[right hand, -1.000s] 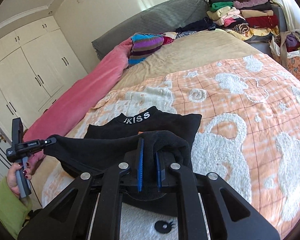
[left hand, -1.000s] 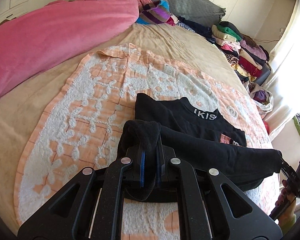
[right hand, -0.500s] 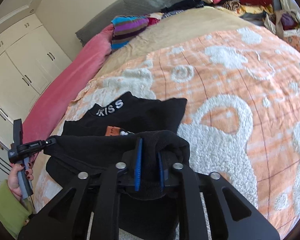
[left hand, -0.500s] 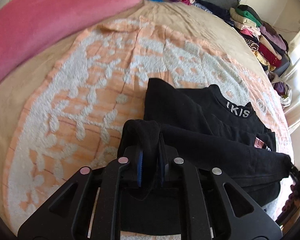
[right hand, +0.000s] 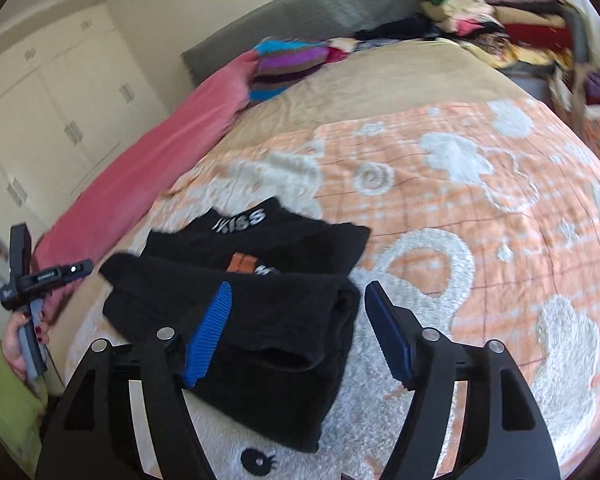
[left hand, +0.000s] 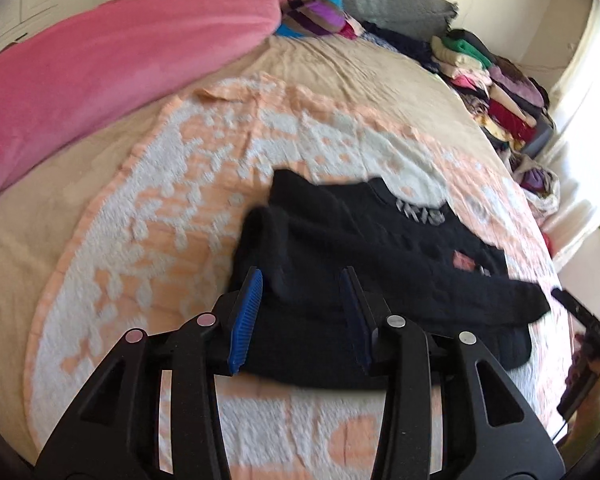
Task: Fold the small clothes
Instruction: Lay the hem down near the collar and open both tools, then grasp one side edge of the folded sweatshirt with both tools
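I'm letting go of the fold, so I'd back both tongs out level and low, not dragging the hem. The left tongs (left hand: 304,316) are opening, narrow yet, pads off the cloth; the right tongs (right hand: 296,332) are opening wide. The black sweater (right hand: 256,304) lies folded on the orange-and-white blanket (right hand: 480,216) on the bed, its near folded edge between each pair of pads, unpinched.
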`<state>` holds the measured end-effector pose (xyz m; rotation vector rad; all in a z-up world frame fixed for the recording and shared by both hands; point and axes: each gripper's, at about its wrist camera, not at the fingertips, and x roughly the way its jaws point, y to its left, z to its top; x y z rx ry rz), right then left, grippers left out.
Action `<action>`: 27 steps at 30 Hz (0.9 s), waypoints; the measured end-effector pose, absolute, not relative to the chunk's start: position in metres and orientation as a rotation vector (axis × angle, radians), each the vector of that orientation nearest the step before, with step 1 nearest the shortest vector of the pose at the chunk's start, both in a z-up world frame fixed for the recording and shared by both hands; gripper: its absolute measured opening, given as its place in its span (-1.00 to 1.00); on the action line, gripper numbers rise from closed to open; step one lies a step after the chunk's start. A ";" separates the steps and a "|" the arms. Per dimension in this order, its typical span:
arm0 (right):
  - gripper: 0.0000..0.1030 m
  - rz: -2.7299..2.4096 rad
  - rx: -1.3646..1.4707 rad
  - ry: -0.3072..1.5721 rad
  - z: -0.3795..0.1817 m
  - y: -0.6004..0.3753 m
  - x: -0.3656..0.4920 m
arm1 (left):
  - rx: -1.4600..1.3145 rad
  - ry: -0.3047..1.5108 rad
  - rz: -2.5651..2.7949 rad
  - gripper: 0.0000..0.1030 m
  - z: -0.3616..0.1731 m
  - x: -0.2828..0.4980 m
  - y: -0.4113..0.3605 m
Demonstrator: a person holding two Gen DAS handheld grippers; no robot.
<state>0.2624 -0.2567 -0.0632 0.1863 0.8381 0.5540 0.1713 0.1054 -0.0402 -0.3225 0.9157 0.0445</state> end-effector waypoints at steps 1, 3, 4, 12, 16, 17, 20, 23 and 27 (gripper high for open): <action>0.34 0.588 0.164 0.849 -0.062 -0.250 0.261 | -0.332 0.934 0.032 -0.37 -0.046 0.168 0.100; 0.34 0.624 0.115 0.854 -0.062 -0.240 0.256 | -0.341 0.974 -0.001 -0.37 -0.060 0.162 0.086; 0.34 0.647 0.080 0.866 -0.063 -0.234 0.253 | -0.319 0.991 -0.009 -0.37 -0.067 0.160 0.077; 0.34 0.736 -0.031 0.922 -0.061 -0.234 0.238 | -0.219 1.083 -0.072 -0.37 -0.098 0.174 0.027; 0.34 0.815 -0.034 0.968 -0.068 -0.232 0.232 | -0.191 1.125 -0.096 -0.37 -0.109 0.191 0.013; 0.34 0.816 -0.045 0.990 -0.074 -0.228 0.233 | -0.186 1.127 -0.095 -0.37 -0.110 0.195 0.010; 0.34 0.802 -0.091 1.039 -0.091 -0.215 0.236 | -0.174 1.146 -0.090 -0.35 -0.116 0.207 0.005; 0.34 0.782 -0.076 1.035 -0.097 -0.210 0.240 | -0.185 1.149 -0.095 -0.34 -0.117 0.214 0.005; 0.34 0.749 -0.076 0.973 -0.093 -0.209 0.242 | -0.219 1.147 -0.098 -0.34 -0.110 0.213 0.010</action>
